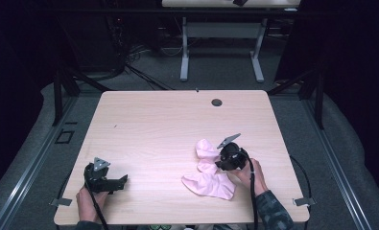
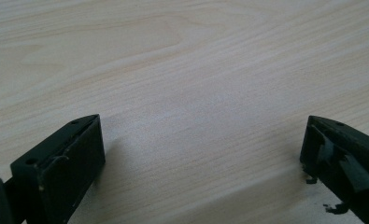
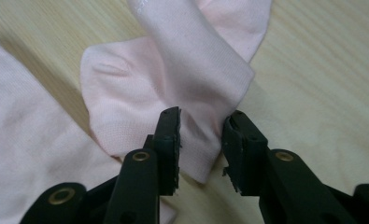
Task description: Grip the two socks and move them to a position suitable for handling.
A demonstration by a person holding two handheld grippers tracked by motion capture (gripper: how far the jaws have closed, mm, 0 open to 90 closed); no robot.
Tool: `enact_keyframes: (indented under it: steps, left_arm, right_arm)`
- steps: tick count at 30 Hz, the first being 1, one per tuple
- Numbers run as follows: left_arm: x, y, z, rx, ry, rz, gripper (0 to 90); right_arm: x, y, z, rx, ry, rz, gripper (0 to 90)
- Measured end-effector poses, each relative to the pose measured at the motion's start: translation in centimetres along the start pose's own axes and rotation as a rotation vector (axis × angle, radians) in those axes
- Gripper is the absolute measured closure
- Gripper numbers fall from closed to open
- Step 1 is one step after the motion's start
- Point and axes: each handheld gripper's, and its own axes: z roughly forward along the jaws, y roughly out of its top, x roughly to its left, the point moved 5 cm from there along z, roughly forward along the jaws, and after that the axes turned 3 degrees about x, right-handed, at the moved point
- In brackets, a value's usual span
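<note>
The table [image 1: 168,124] has a pale wood-grain top with rounded corners and a small dark round grommet [image 1: 217,102] set near its far edge, a little right of centre. A pink cloth [image 1: 208,178] lies crumpled on the near right part of the top, one end folded up and over toward the far side. The rest of the top is bare wood, and grey floor [image 1: 216,72] surrounds the table.

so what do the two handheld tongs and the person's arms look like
Both tongs are black. The left tongs and right tongs each carry a grey three-cornered plate on top and trail a black cable. In the gripper views the jaws are blocky with small screw holes; the right pair has brass-coloured pivot rivets. The right forearm wears a dark patterned sleeve.
</note>
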Motion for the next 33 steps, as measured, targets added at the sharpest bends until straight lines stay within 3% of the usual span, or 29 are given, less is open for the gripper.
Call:
enact_keyframes:
  steps: [4,5,7,8,9,11,12,15,17,18,19,20,22,23,24,25,26,27,28,33]
  left_arm:
    - [-0.5,0.5,-0.2,0.018,0.009,0.009,0.0]
    - [-0.8,0.9,-0.5,0.008,-0.005,-0.001,0.0]
    - [-1.1,1.3,-0.7,-0.009,-0.013,-0.010,0.0]
    - [-1.7,1.9,-1.1,-0.029,-0.046,-0.021,0.0]
    - [-1.7,1.9,-1.1,-0.029,-0.046,-0.021,0.0]
    - [-3.1,2.9,-1.4,-0.042,-0.115,-0.024,0.0]
    - [-3.1,2.9,-1.4,-0.042,-0.115,-0.024,0.0]
    - [-5.0,3.7,-1.4,-0.038,-0.180,-0.003,0.0]
    - [-6.7,4.2,-1.1,-0.039,-0.218,0.025,0.0]
    - [-8.3,4.5,-0.8,-0.034,-0.256,0.043,0.8]
    - [-8.3,4.5,-0.8,-0.034,-0.256,0.043,2.0]
    - [-10.3,5.0,-0.4,-0.024,-0.303,0.088,4.3]
    - [-11.0,5.1,-0.2,-0.016,-0.321,0.109,9.4]
    - [-12.3,5.4,0.1,-0.007,-0.343,0.135,9.4]
    - [-13.9,5.7,0.6,0.015,-0.365,0.180,15.0]
    - [-13.9,5.7,0.6,0.015,-0.365,0.180,15.4]
    - [-15.5,6.1,1.3,0.039,-0.393,0.218,18.1]
    - [-15.5,6.1,1.3,0.039,-0.393,0.218,21.8]
    - [-16.8,6.5,1.7,0.041,-0.421,0.246,24.6]
    - [-18.2,7.1,2.5,0.054,-0.443,0.285,34.6]
  right_arm:
    - [-0.8,0.5,0.1,0.002,-0.053,-0.070,65.8]
    - [-1.5,0.9,0.1,0.000,-0.103,-0.086,61.0]
    - [-1.7,1.0,0.0,-0.004,-0.118,-0.086,57.0]
    - [-1.9,1.1,-0.7,-0.056,-0.081,-0.027,49.9]
    - [-1.9,1.1,-0.7,-0.056,-0.081,-0.027,49.9]
    - [-1.7,0.6,-2.3,-0.120,-0.047,0.060,43.0]
    - [-1.5,0.2,-2.9,-0.135,-0.027,0.080,41.6]
    - [-0.7,-1.2,-4.4,-0.168,-0.004,0.131,39.2]
    - [-0.4,-1.8,-4.8,-0.172,0.001,0.144,39.3]
    - [0.2,-3.1,-5.4,-0.177,0.013,0.172,40.8]
    - [0.2,-3.1,-5.4,-0.177,0.013,0.172,40.8]
    - [0.8,-4.3,-5.5,-0.156,0.017,0.188,42.3]
    - [1.2,-4.9,-5.4,-0.156,0.028,0.207,43.0]
    - [1.4,-5.3,-5.4,-0.137,0.029,0.207,43.8]
    - [2.1,-6.1,-5.3,-0.142,0.030,0.223,45.4]
    - [2.1,-6.1,-5.3,-0.142,0.030,0.223,45.4]
    - [2.6,-6.6,-5.0,-0.139,0.030,0.235,46.6]
    - [2.6,-6.6,-5.0,-0.139,0.030,0.235,46.6]
    - [3.0,-7.1,-4.7,-0.125,0.023,0.230,48.5]
    - [3.5,-7.6,-4.0,-0.119,0.034,0.249,51.4]
